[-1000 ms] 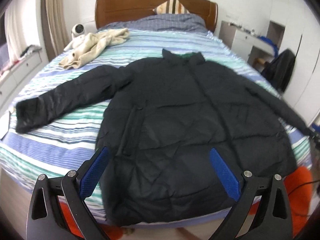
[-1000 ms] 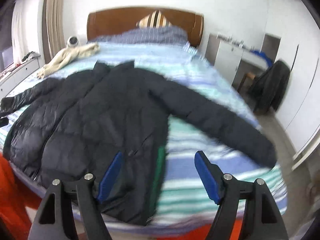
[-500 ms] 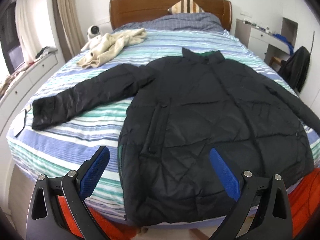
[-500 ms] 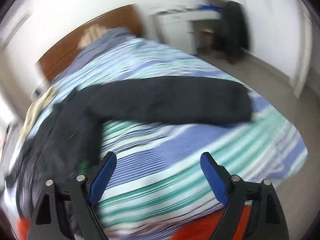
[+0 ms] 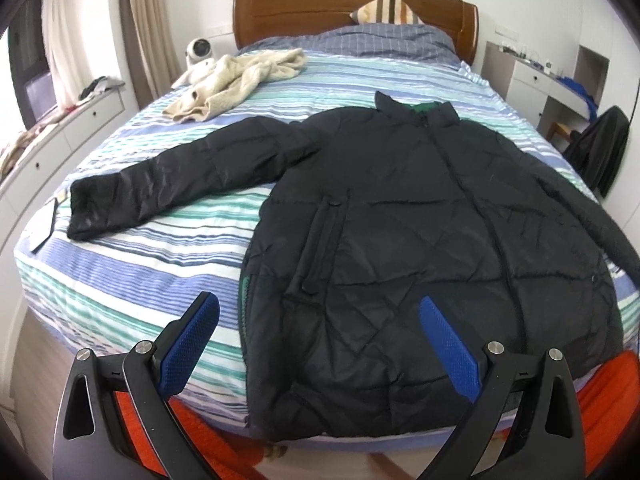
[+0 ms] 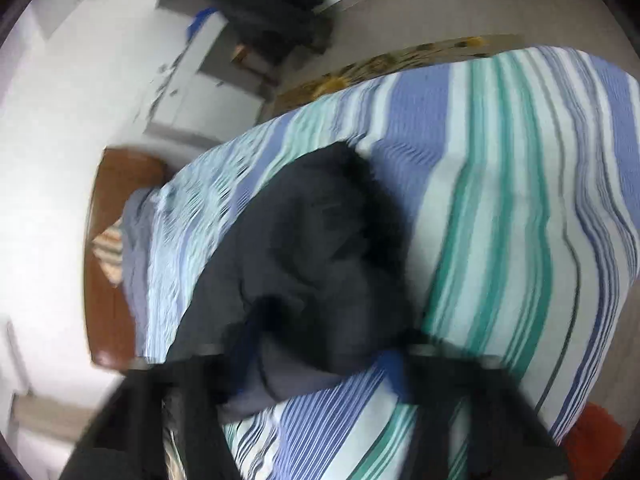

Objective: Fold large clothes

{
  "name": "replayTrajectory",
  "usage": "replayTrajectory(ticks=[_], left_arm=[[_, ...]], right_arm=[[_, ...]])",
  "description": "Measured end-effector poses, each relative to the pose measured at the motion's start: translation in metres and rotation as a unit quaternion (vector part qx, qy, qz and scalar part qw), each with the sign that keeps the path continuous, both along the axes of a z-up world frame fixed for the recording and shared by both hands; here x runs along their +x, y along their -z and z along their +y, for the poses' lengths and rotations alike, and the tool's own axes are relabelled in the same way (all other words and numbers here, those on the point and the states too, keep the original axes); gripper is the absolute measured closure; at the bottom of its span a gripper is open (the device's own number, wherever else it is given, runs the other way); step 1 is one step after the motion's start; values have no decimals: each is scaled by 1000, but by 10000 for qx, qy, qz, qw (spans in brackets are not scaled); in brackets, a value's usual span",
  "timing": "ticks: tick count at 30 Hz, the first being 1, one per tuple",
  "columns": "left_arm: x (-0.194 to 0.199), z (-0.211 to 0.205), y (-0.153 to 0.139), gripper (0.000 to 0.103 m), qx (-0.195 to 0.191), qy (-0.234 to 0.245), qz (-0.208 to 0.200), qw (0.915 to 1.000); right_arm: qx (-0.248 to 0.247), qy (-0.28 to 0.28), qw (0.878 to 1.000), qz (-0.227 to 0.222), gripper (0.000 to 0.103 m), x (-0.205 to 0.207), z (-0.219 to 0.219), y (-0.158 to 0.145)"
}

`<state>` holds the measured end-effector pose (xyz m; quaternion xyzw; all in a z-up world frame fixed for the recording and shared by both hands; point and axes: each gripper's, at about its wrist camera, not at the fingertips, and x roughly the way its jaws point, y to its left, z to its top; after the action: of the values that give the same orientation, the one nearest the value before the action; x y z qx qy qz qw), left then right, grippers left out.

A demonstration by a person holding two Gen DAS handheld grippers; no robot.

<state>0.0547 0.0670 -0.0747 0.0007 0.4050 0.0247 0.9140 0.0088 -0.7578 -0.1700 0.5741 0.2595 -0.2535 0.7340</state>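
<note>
- Looking along our left gripper [image 5: 318, 340], we see the black quilted puffer jacket [image 5: 420, 240] lying front-up on the blue, green and white striped bedspread [image 5: 132, 276].
- Its long axis runs from the hem at the foot of the bed up to the collar, which points toward the brown wooden headboard [image 5: 352, 12].
- Its sleeve on the window side stretches straight out from the body across the stripes, the cuff far from the headboard and near the bed's side edge.
- A cream crumpled garment [image 5: 236, 80] lies nearer the headboard, well apart from the jacket.
- Our left gripper's jaws stand wide apart above the hem, with nothing between the blue pads.
- Our right gripper [image 6: 320, 364] shows in a blurred, rolled view: its jaws have just been closing and the other sleeve's dark fabric sits between them, cuff end pointing away from the headboard.
- We cannot tell whether the pads press it.
</note>
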Motion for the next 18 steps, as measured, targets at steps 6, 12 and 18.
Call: replayTrajectory(ticks=[6,12,18], left_arm=[[-3,8,11,2,66,-129,148,9998],[0,1,9,3,-1,-85,191,9998],[-4,-3,4,3,-5,-39,58,10000]], right_arm=[[-2170,-958,9703,-477,89,26,61,-111],[-4118,-2730,8578,-1418,90,71,216,-236],[-4732,-4059,7670,-1521,90,123,376,-232]])
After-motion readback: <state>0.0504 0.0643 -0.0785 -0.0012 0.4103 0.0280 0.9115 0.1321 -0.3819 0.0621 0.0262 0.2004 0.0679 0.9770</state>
